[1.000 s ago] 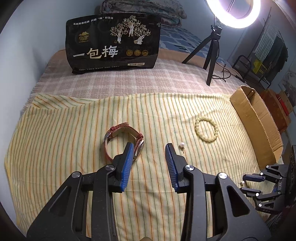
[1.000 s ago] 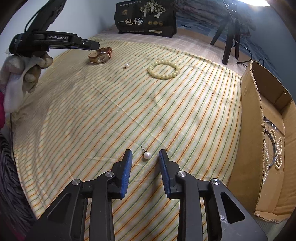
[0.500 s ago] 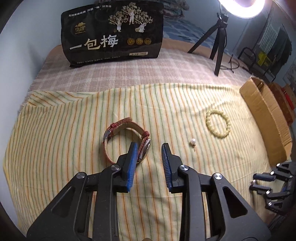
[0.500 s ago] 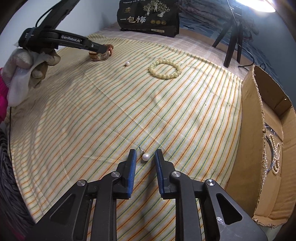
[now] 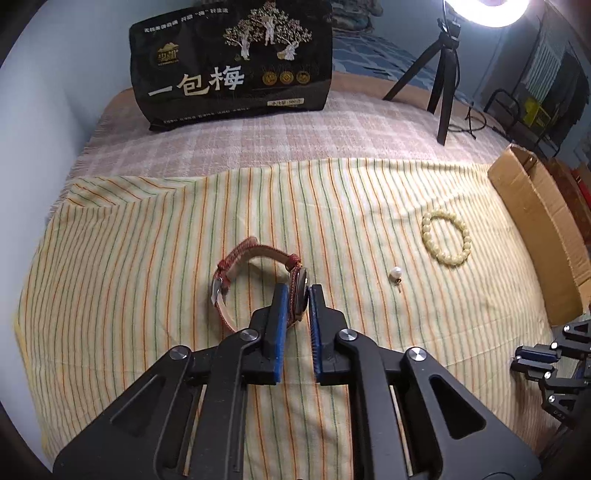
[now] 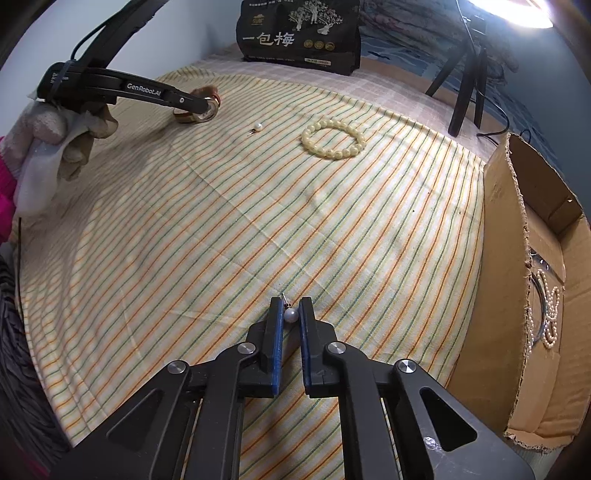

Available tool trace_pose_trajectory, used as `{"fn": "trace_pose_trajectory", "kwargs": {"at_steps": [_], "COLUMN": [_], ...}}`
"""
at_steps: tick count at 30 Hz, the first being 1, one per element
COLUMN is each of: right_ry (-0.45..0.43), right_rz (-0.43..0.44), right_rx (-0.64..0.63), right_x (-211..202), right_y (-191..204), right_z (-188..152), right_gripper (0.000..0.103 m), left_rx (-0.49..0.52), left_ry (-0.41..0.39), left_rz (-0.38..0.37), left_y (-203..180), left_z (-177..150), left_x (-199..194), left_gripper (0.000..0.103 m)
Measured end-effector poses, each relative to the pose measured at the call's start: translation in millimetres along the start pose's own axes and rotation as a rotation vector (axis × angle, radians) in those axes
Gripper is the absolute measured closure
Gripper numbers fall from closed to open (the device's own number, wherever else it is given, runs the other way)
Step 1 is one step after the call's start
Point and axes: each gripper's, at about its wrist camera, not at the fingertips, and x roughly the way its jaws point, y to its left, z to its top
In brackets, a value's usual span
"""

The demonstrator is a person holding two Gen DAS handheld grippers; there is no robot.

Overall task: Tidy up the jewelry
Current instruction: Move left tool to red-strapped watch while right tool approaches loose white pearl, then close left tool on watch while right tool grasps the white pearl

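Note:
A red-strapped watch (image 5: 255,254) lies on the striped cloth (image 5: 147,258); my left gripper (image 5: 298,291) is shut on its case, blue pads pressing both sides. A pearl earring (image 6: 290,315) sits between the blue pads of my right gripper (image 6: 290,310), which is shut on it. From the right wrist view the left gripper (image 6: 201,105) shows at the far left on the watch (image 6: 192,116). A second pearl earring (image 5: 395,274) and a pale beaded bracelet (image 5: 447,240) lie loose on the cloth. The cardboard box (image 6: 517,295) on the right holds a pearl necklace (image 6: 548,310).
A black snack bag (image 5: 232,62) stands at the back of the bed. A black tripod (image 5: 445,74) with a ring light (image 5: 487,11) stands back right. A gloved hand (image 6: 55,147) holds the left gripper. The cloth's near edge drops off below.
Both grippers closed: the left jaws came together on the watch case after edging forward, the right jaws came together on the pearl earring.

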Motion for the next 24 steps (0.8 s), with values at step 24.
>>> {"fn": "trace_pose_trajectory", "kwargs": {"at_steps": [24], "right_ry": [-0.108], "right_rz": [-0.020], "right_rx": [0.041], "right_x": [-43], "right_y": [-8], "right_z": [12], "right_gripper": [0.096], "left_rx": [-0.012], "left_ry": [-0.129], "left_rz": [-0.094], "left_y": [-24], "left_z": [8], "left_x": [-63], "left_gripper": [0.094]}}
